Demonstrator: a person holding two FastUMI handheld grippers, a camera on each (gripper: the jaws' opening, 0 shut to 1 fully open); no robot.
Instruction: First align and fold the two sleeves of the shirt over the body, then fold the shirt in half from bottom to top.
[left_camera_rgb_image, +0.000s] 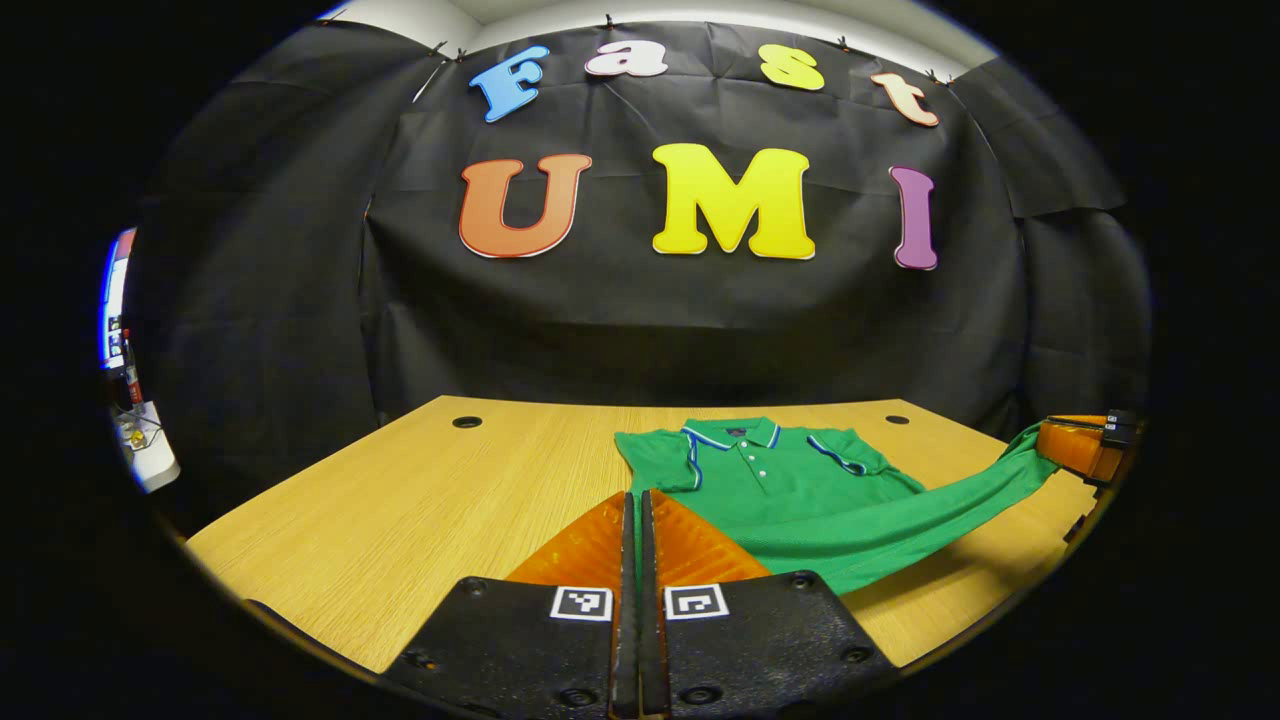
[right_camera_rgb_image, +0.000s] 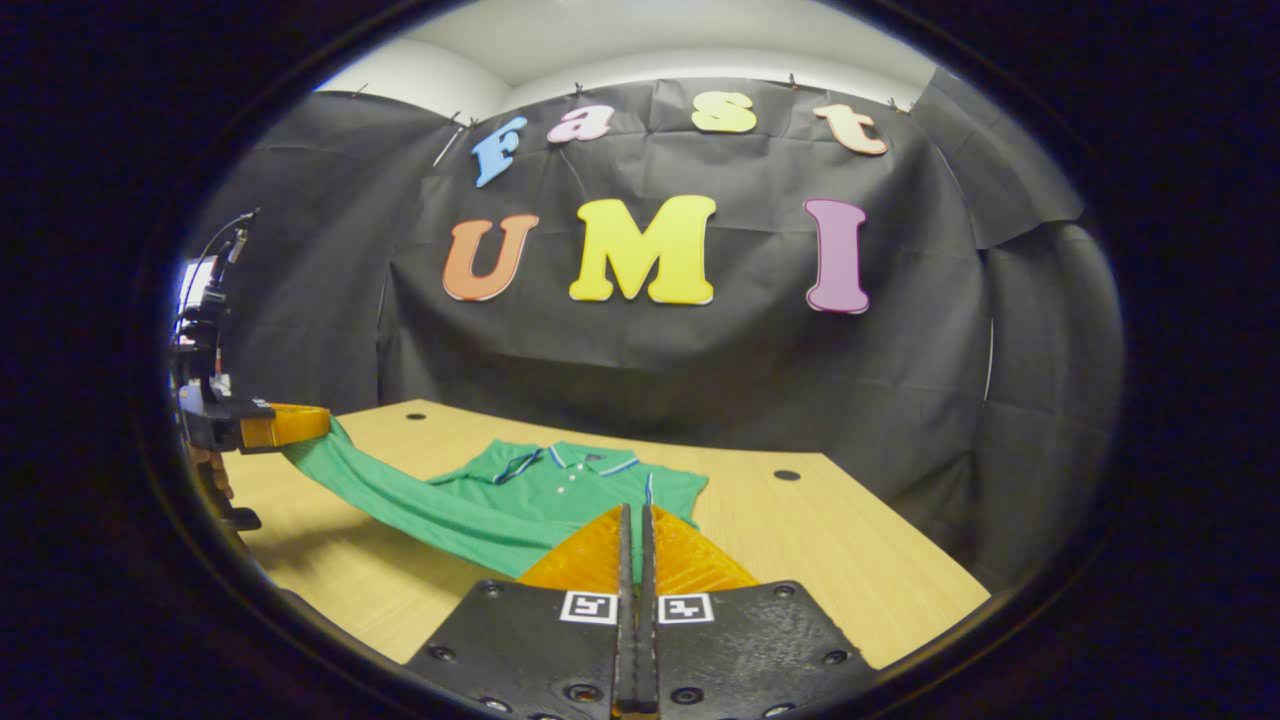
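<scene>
sleeves: both look already folded in over the body of the green polo shirt (left_camera_rgb_image: 790, 470); striped cuffs lie on the chest either side of the collar, so I judge step one done.
shirt position: collar end lies flat on the wooden surface (left_camera_rgb_image: 400, 500), toward the far side; the bottom part is raised off the surface and stretched between my two hands.
left gripper (left_camera_rgb_image: 632, 520): fingers closed tight, just a thin slit between them in the left gripper view; green cloth meets them at the tips, so I judge they pinch one hem corner. In the right gripper view this gripper (right_camera_rgb_image: 285, 425) shows at far left, held up off the surface with the hem running into it.
right gripper (right_camera_rgb_image: 636, 530): fingers pressed together too, green fabric showing in the slit, so I read it as holding the other hem corner. Seen from the left gripper view it sits at the right edge (left_camera_rgb_image: 1075, 445), with the hem pulled up to it.
hem: taut sloping band between the two grippers, casting a shadow on the surface.
stage: bottom-to-top fold under way, hem lifted, not yet carried over to the collar.
left to do: bring both corners far over the chest, lay the hem at the shoulders, let go.
risk: uneven pull could skew the fold or drag the sleeves out.
</scene>
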